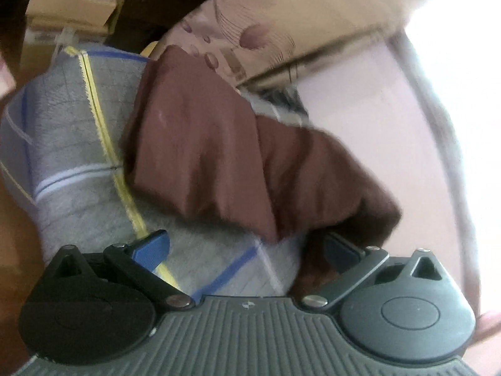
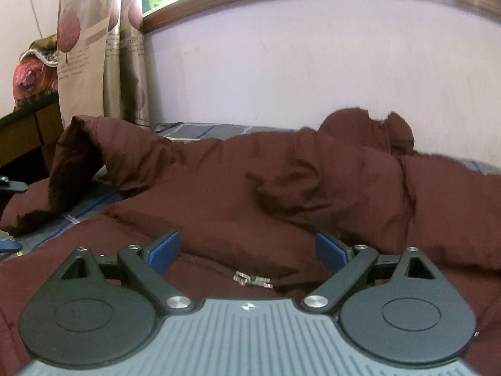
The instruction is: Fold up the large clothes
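Fold barely begun: brown puffer jacket (image 2: 281,181) sprawled on bed (image 1: 78,125), sleeve (image 2: 81,156) flung toward 10 o'clock, zipper pull (image 2: 252,279) exposed. Left gripper (image 1: 247,250) jaws spread, sleeve end brushing one finger, ungripped. Right gripper (image 2: 247,250) jaws spread above jacket front. All folds left.

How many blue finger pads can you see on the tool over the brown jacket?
2. One blue pad sits left, the other blue pad right, both above the brown jacket, with the right tool open. Their inner faces are hidden.

Black claw (image 2: 247,250) arms, blue fingertips (image 2: 162,250), silver screws, ribbed grey body
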### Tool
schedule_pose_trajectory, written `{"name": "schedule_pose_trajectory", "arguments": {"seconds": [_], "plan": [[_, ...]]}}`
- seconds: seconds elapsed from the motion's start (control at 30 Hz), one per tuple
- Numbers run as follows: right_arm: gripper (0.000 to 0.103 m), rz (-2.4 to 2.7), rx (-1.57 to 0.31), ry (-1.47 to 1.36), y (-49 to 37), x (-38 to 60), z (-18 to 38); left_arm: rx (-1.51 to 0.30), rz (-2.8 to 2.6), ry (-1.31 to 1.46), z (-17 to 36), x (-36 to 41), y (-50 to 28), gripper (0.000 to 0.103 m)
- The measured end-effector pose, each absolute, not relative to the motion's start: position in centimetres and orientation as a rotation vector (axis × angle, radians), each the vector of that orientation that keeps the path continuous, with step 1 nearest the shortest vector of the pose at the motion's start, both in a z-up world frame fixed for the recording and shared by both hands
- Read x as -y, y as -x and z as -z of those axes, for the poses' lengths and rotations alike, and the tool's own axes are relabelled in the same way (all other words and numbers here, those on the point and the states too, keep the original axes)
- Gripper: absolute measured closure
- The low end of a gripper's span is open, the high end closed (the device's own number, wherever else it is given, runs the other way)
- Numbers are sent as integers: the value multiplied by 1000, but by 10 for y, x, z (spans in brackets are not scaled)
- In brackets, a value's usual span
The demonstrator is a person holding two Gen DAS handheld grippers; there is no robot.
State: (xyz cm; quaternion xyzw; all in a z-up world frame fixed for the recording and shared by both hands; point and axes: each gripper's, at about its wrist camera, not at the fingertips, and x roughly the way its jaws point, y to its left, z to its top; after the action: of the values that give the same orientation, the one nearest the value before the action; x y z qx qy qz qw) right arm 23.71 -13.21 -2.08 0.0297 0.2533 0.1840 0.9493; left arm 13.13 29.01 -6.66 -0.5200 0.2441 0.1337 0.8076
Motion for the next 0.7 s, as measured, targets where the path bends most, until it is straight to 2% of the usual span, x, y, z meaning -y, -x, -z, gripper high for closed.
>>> {"name": "schedule_pose_trajectory", "arguments": {"seconds": [0.2, 0.27, 0.33, 0.47, 0.7], "plan": [[9, -376, -542, -96, -233, 134, 28, -409, -358, 1250, 73, -313, -144, 4], [9, -373, -544, -103, -233, 135, 29, -376, -388, 1222, 70, -315, -146, 26], [9, -367, -548, -122, -234, 137, 30, -409, -378, 1194, 73, -320, -158, 87], [9, -355, -541, -186, -233, 146, 32, -445, -369, 1089, 62, -324, -176, 90], [9, -345, -527, -390, -222, 180, 22, -261, -279, 826, -41, -291, -199, 92]]}}
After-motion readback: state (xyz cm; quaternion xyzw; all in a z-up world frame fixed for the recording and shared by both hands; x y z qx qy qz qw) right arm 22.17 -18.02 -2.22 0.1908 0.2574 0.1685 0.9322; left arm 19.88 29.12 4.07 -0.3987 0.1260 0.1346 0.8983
